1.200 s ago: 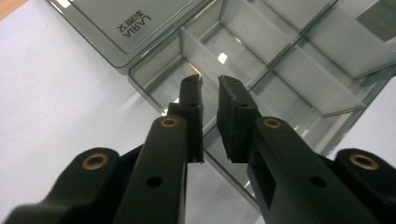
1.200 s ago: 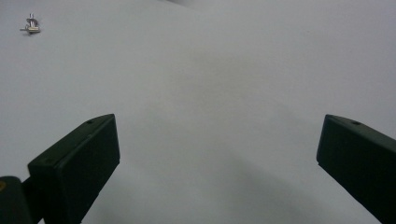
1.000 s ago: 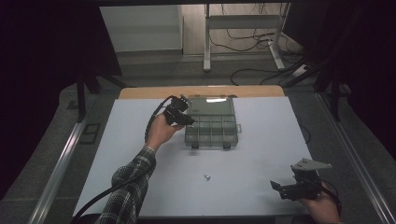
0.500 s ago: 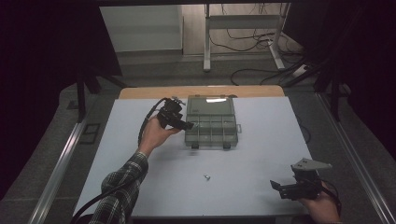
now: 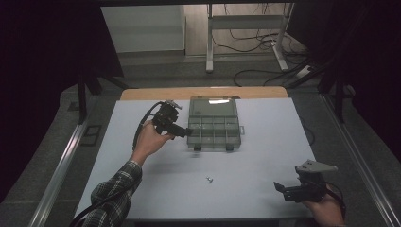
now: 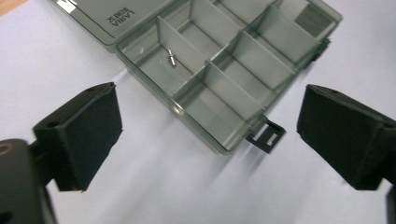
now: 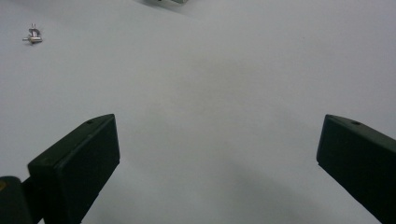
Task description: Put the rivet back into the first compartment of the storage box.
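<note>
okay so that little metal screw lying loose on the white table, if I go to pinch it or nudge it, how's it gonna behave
The screw looks tiny against the right gripper, so wide pads may struggle to catch it. It seems rounded metal on the smooth table, so a nudge would probably make it roll or skid. It is likely stiff and very light.

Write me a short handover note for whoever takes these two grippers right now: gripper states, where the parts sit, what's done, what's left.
Left gripper: jaws have just been opening, nothing between them; it hovers at the left edge of the open compartment box.
Right gripper: open, nothing between its jaws, low over the near right of the white table.
Done: one small metal part lies in a compartment of the box.
Left: small metal pieces lie on the table in front of the box; they probably go in next. Lid is open.
</note>
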### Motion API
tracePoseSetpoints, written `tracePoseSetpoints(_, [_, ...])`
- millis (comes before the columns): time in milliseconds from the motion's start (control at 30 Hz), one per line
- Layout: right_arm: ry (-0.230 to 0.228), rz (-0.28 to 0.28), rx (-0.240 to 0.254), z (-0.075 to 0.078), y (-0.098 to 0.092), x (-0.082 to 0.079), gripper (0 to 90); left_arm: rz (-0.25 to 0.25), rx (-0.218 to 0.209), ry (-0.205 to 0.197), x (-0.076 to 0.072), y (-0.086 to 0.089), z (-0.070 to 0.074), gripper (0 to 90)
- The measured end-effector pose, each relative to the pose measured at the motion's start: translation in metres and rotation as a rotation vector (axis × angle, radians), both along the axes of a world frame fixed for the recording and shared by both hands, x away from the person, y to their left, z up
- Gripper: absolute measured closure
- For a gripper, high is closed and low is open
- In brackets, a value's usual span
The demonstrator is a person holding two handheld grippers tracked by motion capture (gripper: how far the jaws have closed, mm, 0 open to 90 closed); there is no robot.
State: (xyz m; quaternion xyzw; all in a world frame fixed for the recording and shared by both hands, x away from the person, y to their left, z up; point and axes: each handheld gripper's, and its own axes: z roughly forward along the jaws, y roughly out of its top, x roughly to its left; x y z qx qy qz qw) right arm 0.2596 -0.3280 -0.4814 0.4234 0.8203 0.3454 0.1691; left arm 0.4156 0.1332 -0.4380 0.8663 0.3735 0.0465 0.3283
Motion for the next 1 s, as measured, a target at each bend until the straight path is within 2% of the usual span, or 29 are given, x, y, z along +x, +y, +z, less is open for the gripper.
tracePoseSetpoints(167, [0.003,0.001,-0.004,0.0,0.0,0.0,0.0,-0.019,0.001,-0.015,-0.012,0.002,0.003,2.4])
tracePoseSetpoints(367, [0.002,0.0,-0.004,0.0,0.0,0.0,0.0,-0.037,-0.015,-0.017,-0.024,0.003,0.001,0.0])
tracePoseSetpoints(567, [0.005,-0.001,-0.005,-0.001,0.001,0.001,0.0,-0.027,-0.045,-0.014,-0.034,0.008,-0.002,0.0])
tracePoseSetpoints(800, [0.005,0.002,-0.01,-0.001,0.001,0.001,0.0,-0.035,-0.054,-0.014,-0.047,0.009,-0.007,0.0])
tracePoseSetpoints(1000, [0.006,0.003,-0.012,-0.001,0.001,0.001,0.0,-0.084,-0.029,-0.037,-0.059,0.005,-0.014,0.0])
